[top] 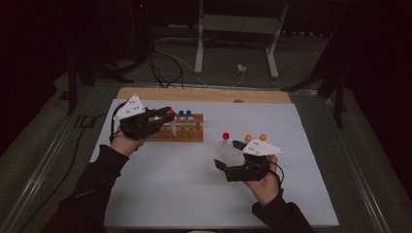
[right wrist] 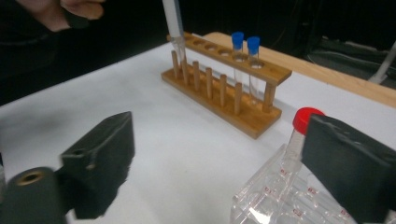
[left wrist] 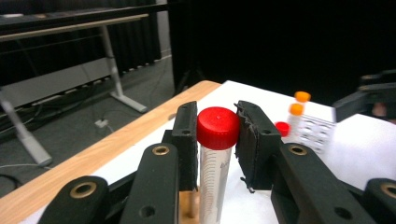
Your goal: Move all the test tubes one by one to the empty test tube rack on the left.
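Two racks sit mid-frame: the wooden rack [top: 180,130] and, lower right, the clear rack [top: 230,154] between the right gripper's [top: 228,156] spread jaws. Left gripper [left wrist: 218,140] pinches a red-capped tube [left wrist: 215,158] under its cap, over the wooden rack; light, slick plastic, likely.

Rack [right wrist: 224,88] of bare matt wood; tube [left wrist: 212,182] clear smooth plastic under glossy red cap [left wrist: 218,127]; second rack [right wrist: 280,196] clear glossy plastic; fingers [left wrist: 254,140] matt black, ragged-edged padding; worktop [top: 184,179] matt white.
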`<action>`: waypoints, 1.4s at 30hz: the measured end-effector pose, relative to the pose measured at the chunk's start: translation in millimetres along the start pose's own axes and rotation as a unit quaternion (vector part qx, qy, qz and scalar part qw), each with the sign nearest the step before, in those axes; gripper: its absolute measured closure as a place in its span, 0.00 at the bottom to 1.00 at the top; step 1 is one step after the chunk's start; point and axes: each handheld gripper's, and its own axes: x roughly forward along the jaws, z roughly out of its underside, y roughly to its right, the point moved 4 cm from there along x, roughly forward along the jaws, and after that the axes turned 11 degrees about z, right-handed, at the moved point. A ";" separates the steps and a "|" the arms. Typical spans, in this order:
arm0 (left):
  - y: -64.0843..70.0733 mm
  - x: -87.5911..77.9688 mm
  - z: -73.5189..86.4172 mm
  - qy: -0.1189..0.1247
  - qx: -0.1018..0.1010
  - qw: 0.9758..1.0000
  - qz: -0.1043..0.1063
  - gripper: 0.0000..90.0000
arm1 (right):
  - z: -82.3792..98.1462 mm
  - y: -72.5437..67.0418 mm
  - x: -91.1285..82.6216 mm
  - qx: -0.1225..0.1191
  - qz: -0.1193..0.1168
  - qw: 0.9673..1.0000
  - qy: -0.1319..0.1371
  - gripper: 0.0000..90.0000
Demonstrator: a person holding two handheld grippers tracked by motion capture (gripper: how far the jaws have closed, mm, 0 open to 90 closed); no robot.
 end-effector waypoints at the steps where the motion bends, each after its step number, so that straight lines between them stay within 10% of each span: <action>1: -3.6 0.3 -0.1 0.001 -0.002 1.000 -0.004 0.79 | 0.0 0.4 -0.2 -0.002 -0.001 1.000 -0.002 0.07; 23: -63.0 35.4 17.4 0.005 -0.032 0.996 -0.079 0.79 | -1.1 3.9 -5.0 -0.001 -0.006 1.000 0.014 0.00; 42: -66.9 58.7 63.2 -0.024 -0.062 0.994 -0.088 0.79 | 1.0 1.6 -4.6 -0.007 -0.005 1.000 0.014 0.00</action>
